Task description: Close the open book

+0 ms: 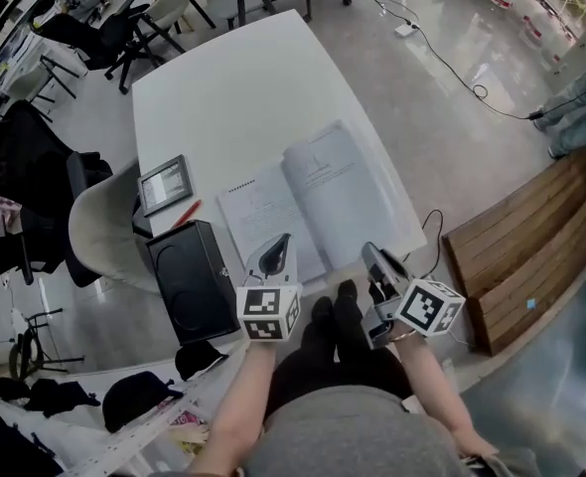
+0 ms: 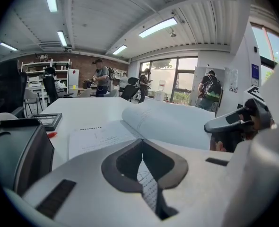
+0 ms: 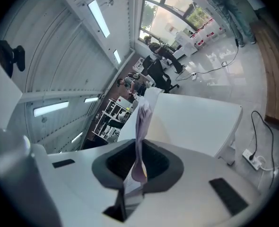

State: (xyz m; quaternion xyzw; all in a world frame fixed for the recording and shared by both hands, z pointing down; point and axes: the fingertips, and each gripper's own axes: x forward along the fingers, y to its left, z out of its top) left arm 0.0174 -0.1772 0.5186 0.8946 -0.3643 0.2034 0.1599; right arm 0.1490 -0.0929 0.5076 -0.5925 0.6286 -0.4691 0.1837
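Head view looks down on a white table (image 1: 233, 87). The open book (image 1: 303, 202) lies at the table's near end, its spine running away from the person. Its left page is flat on the table and its right-hand leaves arch up off it.

At the table's near edge the left gripper (image 1: 279, 246) has its jaws pressed together with nothing between them. Its tips are over the left page; whether they touch it I cannot tell.

At the table's near right corner the right gripper (image 1: 374, 256) pinches the book's right-hand edge. In the right gripper view a thin sheet stands edge-on between the jaws.

A black box (image 1: 189, 276) sits at the table's near left corner. A framed tablet (image 1: 164, 184) and a red pen (image 1: 186, 213) lie along the table's left edge.
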